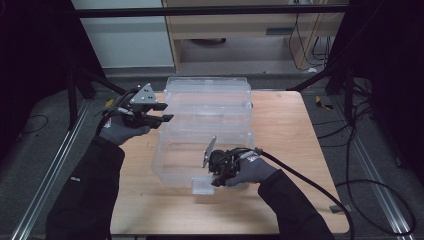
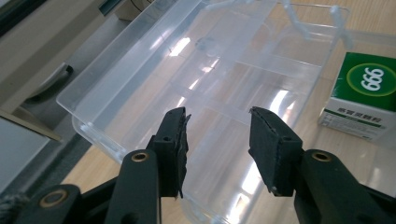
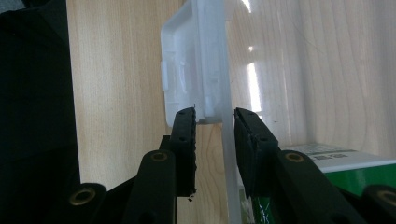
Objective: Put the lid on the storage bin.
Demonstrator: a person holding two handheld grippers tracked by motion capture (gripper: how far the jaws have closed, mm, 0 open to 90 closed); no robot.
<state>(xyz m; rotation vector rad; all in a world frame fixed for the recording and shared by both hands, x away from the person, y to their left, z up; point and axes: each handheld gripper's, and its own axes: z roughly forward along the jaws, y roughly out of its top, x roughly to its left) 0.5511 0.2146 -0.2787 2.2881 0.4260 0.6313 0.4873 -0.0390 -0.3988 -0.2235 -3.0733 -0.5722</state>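
Clear plastic divided box [image 1: 205,135] lies open, lidless, mid-table.

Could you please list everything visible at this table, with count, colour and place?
storage box: one, clear plastic, mid-table, lid open toward the far edge.
latch tab: one, translucent white, on the box's near front wall.
carton: one, green and white, inside the box.
table: one, light wood, under everything.
left hand-held gripper: one, black, jaws open and empty, at the box's left rim.
right hand-held gripper: one, black, jaws astride the box's front wall.
gloves: two, grey, on the person's hands.
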